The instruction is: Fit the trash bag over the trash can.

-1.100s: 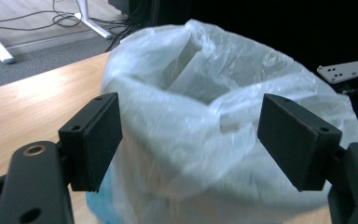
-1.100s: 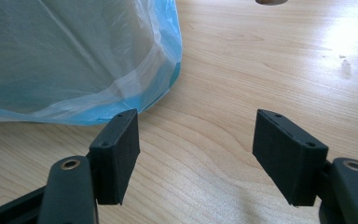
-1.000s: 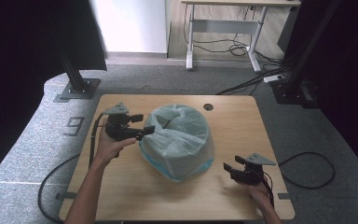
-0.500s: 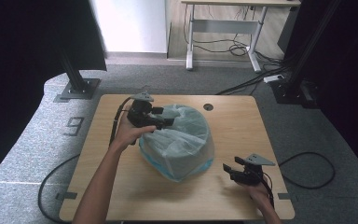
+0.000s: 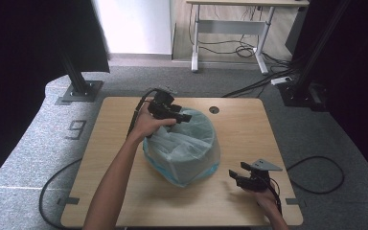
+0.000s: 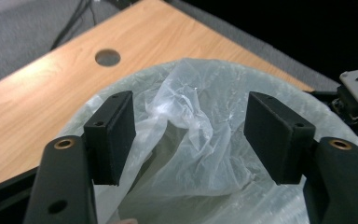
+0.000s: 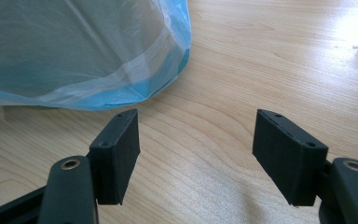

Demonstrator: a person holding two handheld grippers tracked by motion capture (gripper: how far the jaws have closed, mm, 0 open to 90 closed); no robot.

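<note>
Above lined bin (image 5: 184,148), left tool (image 5: 184,117) open, right tool (image 5: 237,175) apart.

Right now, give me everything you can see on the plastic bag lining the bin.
The plastic bag is thin, translucent, whitish and crinkled, and lines a blue round bin that stands upright mid-table. Its top is folded out over the rim and hangs down the sides, with blue showing through near the base. Inside, loose film bunches in folds. The left gripper is at the far-left rim, fingers open, film between them. The right gripper is apart, open.
</note>
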